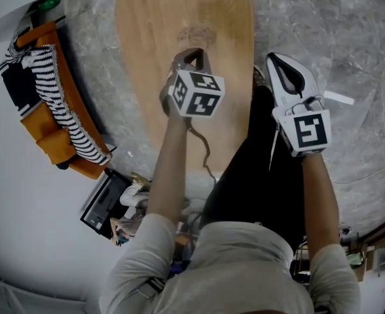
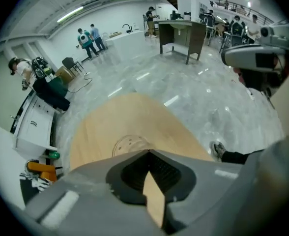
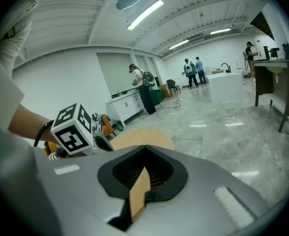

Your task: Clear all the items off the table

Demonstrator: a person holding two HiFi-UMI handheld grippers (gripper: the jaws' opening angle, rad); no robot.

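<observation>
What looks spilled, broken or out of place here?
Nothing much stands out. The wooden table shows nothing spilled or damaged, only a faint round mark in its top. The left tool and right tool are shut and empty. Off to the side, a striped cloth lies rumpled over an orange seat.

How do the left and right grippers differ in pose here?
The left gripper hangs over the wooden table; the right gripper is past its edge, over the floor. The left gripper tilts down at the table; the right gripper points roughly level. Both are shut, holding nothing.
</observation>
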